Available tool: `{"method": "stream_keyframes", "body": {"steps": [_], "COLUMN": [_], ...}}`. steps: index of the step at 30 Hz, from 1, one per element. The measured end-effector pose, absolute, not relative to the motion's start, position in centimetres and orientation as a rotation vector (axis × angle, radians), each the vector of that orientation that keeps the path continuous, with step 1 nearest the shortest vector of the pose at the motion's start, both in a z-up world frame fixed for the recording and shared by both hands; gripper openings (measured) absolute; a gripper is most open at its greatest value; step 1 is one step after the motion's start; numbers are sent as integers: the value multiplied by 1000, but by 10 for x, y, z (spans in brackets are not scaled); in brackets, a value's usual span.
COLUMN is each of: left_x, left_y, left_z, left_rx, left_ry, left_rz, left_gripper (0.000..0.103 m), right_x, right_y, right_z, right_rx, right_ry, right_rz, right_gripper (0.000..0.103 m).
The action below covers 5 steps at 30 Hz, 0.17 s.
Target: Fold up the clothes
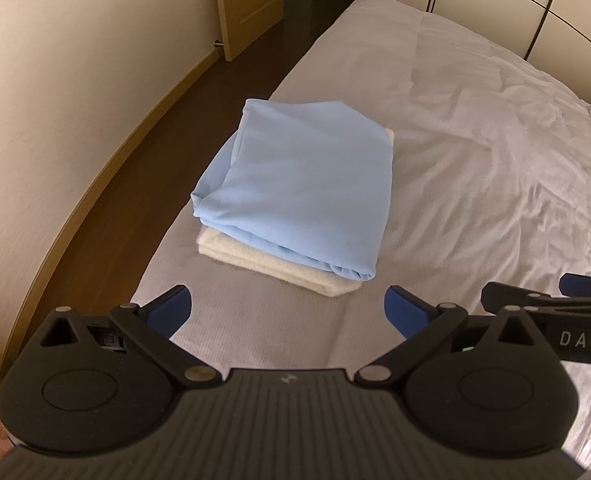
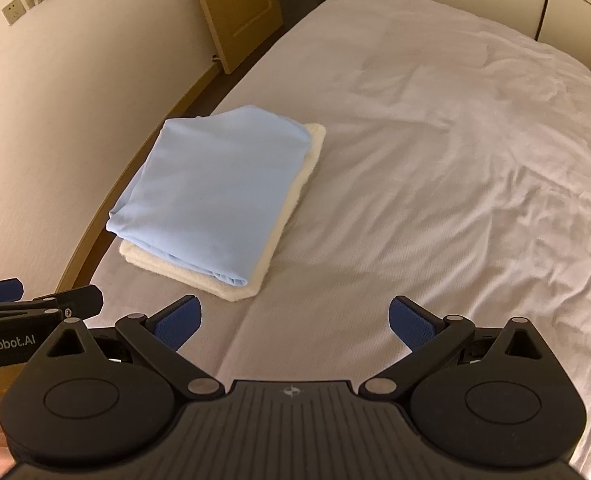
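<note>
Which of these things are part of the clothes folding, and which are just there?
Part of the job:
blue garment, folded
white towel under it
left gripper, open
right gripper, open

Just there:
bed
door
wall sockets

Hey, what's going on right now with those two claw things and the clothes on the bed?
Left gripper open, holding nothing. Right gripper open, holding nothing. Blue garment folded, lying on cream towel near bed edge. Nothing in the way.

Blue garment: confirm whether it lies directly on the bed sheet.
No: the folded blue garment rests on a folded cream towel, which lies on the bed sheet.
</note>
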<state>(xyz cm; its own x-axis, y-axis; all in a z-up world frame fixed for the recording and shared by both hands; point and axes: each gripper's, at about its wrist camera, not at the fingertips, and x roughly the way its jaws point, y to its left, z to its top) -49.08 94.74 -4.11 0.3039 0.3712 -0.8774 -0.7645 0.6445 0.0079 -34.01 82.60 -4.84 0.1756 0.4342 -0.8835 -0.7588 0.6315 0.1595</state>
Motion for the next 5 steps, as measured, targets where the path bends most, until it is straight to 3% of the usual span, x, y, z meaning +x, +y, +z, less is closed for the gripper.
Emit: {"method": "stream_keyframes", "body": {"steps": [5], "left_x": [-494], "left_y": [953], "left_z": [-42], "left_rx": [-446], "left_ry": [1003], "left_rz": [757], "left_gripper": [102], "right_x": [-345], "right_y": [830], "right_z": [-47], "right_rx": [-345], "right_ry": [1100], "right_rz": [842], "right_gripper": [103]}}
